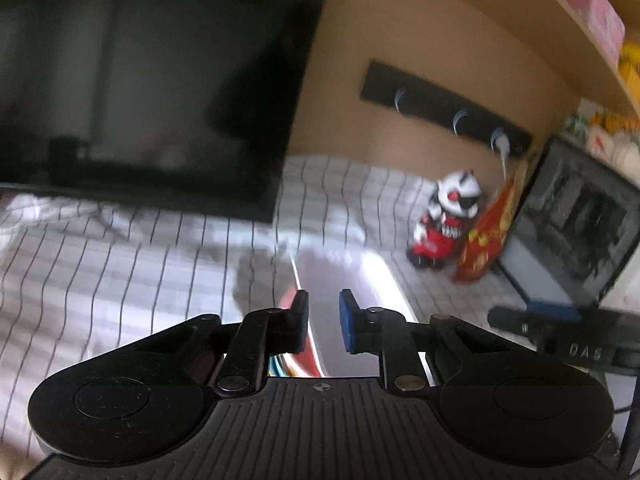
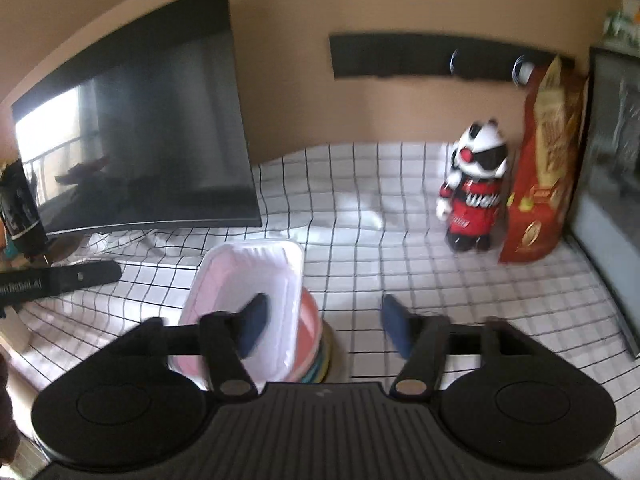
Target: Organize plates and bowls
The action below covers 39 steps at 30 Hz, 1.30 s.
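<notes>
A white rectangular tray [image 2: 244, 276] rests on a stack of coloured plates and bowls [image 2: 316, 344], pink on top with green and yellow rims below. My right gripper [image 2: 324, 328] is open. One of its fingers [image 2: 252, 328] hangs over the tray's inside and the other stands off to the right, so the tray's right wall lies between them untouched. In the left wrist view my left gripper [image 1: 324, 320] is shut to a narrow gap with nothing in it. It sits above the same tray [image 1: 348, 276], with a red plate rim [image 1: 296, 360] below.
A checked cloth [image 2: 400, 264] covers the table. A dark monitor [image 2: 152, 140] stands at the back left. At the back right are a toy figure [image 2: 476, 196], a red bag [image 2: 540, 184] and a dark framed panel [image 2: 612, 184]. A hook rail [image 2: 420, 56] is on the wall.
</notes>
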Motion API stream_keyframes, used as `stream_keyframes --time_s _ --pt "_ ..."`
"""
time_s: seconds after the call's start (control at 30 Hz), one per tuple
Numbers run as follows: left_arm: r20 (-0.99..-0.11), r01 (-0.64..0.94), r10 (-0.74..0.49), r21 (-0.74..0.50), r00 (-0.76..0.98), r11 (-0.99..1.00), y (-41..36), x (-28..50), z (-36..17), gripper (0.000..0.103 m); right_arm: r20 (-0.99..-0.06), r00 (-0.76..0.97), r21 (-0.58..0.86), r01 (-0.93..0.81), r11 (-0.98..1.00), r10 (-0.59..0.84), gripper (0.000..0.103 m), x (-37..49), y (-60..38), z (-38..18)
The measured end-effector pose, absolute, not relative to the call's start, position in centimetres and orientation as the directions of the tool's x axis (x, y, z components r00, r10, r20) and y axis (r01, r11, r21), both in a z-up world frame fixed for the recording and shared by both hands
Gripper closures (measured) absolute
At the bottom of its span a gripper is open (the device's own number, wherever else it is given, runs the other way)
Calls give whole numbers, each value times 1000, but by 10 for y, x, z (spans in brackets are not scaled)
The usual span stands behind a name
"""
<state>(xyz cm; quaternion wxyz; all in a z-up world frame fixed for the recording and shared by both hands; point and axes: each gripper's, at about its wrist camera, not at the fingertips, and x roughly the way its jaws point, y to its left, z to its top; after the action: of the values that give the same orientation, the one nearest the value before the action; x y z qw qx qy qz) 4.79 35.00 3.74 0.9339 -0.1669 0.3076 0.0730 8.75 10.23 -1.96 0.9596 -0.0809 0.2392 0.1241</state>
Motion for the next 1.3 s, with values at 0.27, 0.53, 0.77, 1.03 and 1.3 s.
stream_keyframes --time_s 0.27,0.53,0.77,1.03,1.3 --pt "-736 -379 162 -137 657 915 264 2 21 85 -627 718 9 -382 924 303 32 33 60 -56" --pt "-739 -366 176 -101 650 925 219 -39 31 85 -689 659 40 -382 923 303 27 -1 41 -59" --pt "-736 -325 130 -128 665 937 204 -48 35 85 -690 662 14 -393 919 293 26 -17 42 -56" --pt "-751 -342 133 -130 646 931 207 -47 33 85 -714 643 15 -381 924 277 26 -14 41 -59" --pt "-761 -341 125 -133 636 931 206 -44 31 85 -720 635 15 -389 921 280 26 -13 43 -59"
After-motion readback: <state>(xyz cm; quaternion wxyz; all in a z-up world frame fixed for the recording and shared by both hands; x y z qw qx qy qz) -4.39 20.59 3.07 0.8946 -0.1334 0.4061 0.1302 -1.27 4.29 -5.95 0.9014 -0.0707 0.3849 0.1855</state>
